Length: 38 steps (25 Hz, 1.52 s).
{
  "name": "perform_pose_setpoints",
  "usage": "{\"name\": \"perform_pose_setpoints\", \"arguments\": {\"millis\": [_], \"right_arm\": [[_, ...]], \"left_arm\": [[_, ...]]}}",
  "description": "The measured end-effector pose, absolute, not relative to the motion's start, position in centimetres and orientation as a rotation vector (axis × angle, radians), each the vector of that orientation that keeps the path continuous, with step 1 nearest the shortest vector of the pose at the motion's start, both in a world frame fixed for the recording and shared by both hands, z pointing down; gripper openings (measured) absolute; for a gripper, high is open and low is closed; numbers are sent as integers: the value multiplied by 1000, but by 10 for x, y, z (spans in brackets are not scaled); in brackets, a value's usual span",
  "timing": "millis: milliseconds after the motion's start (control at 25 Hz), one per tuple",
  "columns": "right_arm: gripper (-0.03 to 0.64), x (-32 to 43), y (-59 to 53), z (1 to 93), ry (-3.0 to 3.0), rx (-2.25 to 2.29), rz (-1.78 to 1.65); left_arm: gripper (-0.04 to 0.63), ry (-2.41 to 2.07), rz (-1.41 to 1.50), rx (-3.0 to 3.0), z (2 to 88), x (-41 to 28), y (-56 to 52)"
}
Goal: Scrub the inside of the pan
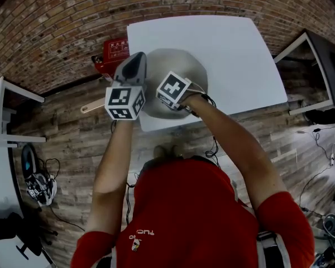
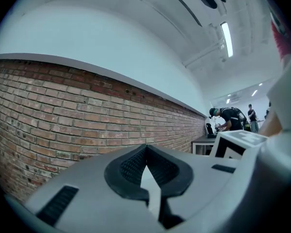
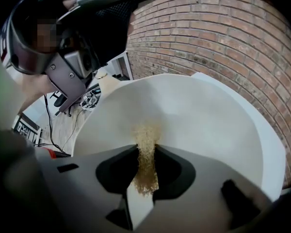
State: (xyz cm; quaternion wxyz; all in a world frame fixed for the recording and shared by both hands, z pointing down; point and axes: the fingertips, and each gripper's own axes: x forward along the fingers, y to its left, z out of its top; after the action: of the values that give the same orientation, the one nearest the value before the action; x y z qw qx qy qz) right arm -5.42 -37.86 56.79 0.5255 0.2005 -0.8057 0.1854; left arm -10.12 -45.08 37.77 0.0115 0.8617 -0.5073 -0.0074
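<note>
A round grey pan (image 1: 181, 66) rests on the near part of the white table (image 1: 234, 54), its wooden handle (image 1: 91, 107) sticking out to the left past the table edge. In the right gripper view the pan's pale inside (image 3: 203, 120) fills the frame. My right gripper (image 3: 146, 148) is shut on a tan scrub pad (image 3: 146, 132) that presses on the pan's inner surface; its marker cube (image 1: 173, 90) sits over the pan's near rim. My left gripper (image 1: 135, 61) is over the pan's left edge, pointing at the brick wall, jaws (image 2: 145, 147) shut with nothing seen between them.
A red box (image 1: 114, 49) lies on the wood floor beyond the table's left corner. Another white table (image 1: 0, 110) stands at far left and a framed table (image 1: 315, 66) at right. Cables and gear lie on the floor. People (image 2: 228, 118) stand far off.
</note>
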Motion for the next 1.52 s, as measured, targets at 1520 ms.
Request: {"name": "perform_pose_setpoints", "arguments": {"millis": [1520], "right_arm": [[87, -10, -414, 503, -2145, 835, 391]], "left_arm": [[14, -1566, 16, 2690, 382, -96, -427]]}}
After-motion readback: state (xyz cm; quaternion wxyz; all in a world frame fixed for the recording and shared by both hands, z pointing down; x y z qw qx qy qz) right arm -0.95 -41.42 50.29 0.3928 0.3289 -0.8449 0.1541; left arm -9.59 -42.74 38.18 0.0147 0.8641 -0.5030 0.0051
